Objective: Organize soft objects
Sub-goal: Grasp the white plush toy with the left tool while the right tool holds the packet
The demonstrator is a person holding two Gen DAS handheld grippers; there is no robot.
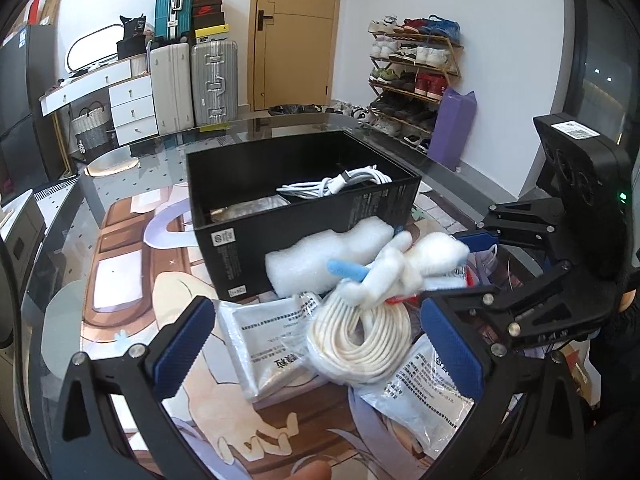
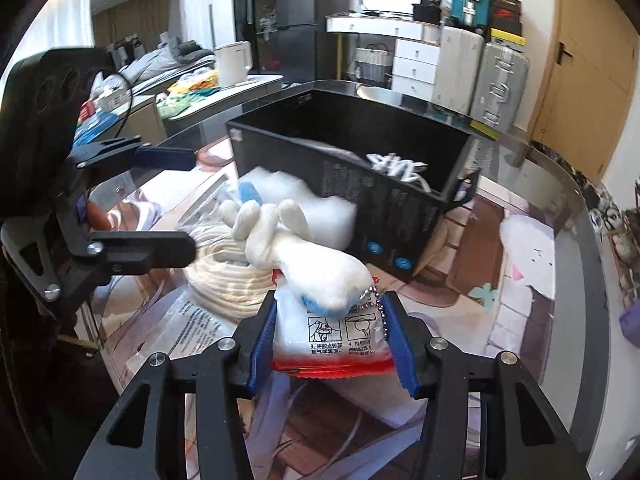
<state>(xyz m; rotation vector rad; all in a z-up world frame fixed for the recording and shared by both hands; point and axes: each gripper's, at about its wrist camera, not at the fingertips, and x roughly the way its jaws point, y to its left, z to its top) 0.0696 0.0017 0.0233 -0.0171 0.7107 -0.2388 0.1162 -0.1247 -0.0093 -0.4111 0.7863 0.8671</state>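
From the left wrist, the left gripper [image 1: 320, 344] hangs wide open and empty above a coiled white cord [image 1: 362, 344], just before the black box [image 1: 304, 200]. From the right wrist, the right gripper [image 2: 332, 340] is clamped on a red-edged sachet [image 2: 332, 344] and the white plush toy [image 2: 304, 256]. Both look light and squashy; the plush's thick body seems the surest hold.
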